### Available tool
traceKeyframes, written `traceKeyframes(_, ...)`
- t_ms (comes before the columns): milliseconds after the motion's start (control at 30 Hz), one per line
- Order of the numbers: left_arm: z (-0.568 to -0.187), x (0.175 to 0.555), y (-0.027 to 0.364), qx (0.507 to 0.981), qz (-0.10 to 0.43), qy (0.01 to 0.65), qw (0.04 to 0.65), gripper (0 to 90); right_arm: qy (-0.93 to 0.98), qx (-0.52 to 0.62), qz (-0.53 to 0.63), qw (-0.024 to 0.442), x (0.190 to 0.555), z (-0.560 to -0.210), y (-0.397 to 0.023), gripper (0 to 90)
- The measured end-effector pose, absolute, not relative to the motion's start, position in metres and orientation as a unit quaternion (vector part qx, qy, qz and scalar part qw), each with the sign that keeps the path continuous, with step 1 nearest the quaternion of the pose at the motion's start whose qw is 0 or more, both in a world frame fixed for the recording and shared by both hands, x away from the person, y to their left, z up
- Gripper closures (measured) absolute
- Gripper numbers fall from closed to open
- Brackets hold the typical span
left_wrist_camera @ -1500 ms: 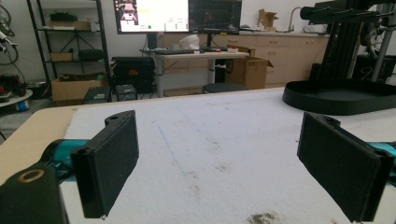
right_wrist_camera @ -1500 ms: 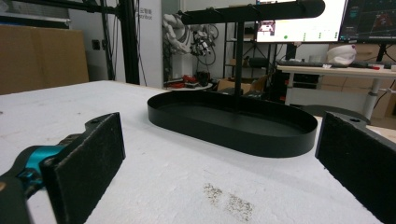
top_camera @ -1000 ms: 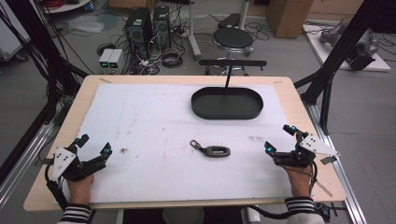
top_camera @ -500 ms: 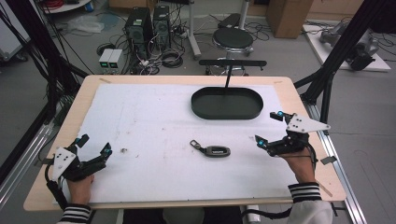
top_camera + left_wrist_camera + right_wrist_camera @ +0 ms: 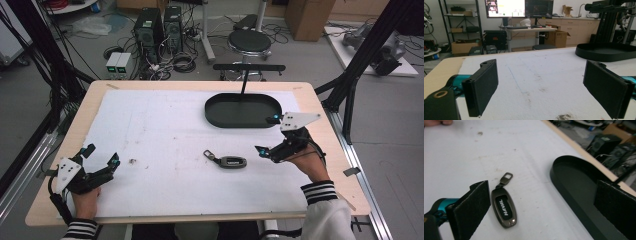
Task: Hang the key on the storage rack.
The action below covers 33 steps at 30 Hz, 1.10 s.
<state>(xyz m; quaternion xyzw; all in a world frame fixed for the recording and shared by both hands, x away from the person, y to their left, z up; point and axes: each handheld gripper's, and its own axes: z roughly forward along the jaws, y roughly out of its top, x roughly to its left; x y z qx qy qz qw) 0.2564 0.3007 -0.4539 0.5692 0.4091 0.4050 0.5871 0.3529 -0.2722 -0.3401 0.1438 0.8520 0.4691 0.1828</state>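
Right hand-held gripper (image 5: 267, 135), jaws wide apart and empty, has moved inward from the tabletop (image 5: 150, 125) edge toward the car key (image 5: 227, 160), which lies near the black tray (image 5: 243, 110); a grasp appears imminent. Left hand-held gripper (image 5: 102, 157) rests open, unchanged.

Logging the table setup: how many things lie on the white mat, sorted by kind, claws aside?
Car key fob: 1
Black oval tray: 1
Total: 2
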Motion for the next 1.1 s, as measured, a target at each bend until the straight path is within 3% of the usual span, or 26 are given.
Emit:
traceKeyframes(633,-0.454,0.257,0.301,0.57,0.405,0.41,0.586,13.1,0.93,0.074,0.348,0.089,0.372,-0.368,-0.209,0.4)
traceKeyframes(1100,-0.454,0.257,0.301,0.57,0.405,0.41,0.586,13.1,0.959,0.05,0.272,0.066,0.378,-0.39,-0.184,0.5)
